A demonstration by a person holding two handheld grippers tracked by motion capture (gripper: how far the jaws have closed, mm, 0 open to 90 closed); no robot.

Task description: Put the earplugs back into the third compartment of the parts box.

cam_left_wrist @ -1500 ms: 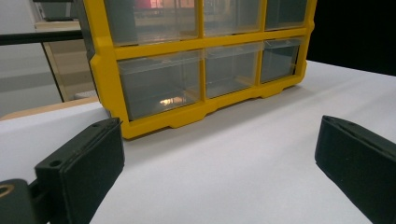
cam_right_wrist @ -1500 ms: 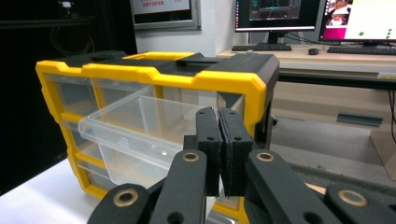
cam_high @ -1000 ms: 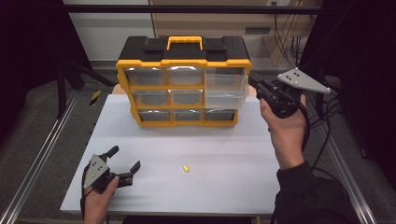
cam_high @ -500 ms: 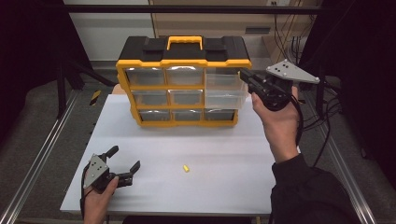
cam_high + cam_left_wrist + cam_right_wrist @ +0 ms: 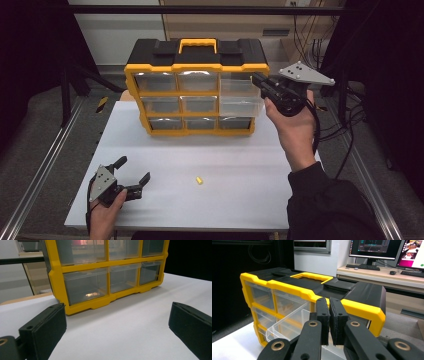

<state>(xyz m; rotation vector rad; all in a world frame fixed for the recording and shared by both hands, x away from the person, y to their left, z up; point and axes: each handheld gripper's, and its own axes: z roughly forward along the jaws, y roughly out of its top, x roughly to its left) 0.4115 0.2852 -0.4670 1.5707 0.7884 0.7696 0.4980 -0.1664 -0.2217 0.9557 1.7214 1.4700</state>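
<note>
A yellow and black drawer organizer stands at the back of the white table. Its middle right clear drawer is pulled out a little. My right gripper hovers at the organizer's upper right corner, above that drawer. In the right gripper view its jaws are pressed together with nothing between them, over the pulled-out drawer. My left gripper rests open at the table's front left, and in its own view it faces the organizer. A small yellow piece lies on the table in front.
Metal rails run along both sides of the table. Cables hang at the right. A desk with monitors and a keyboard stands behind the organizer.
My right gripper has moved left, from beside the organizer to its upper right corner, jaws still shut. The left gripper has not moved.
</note>
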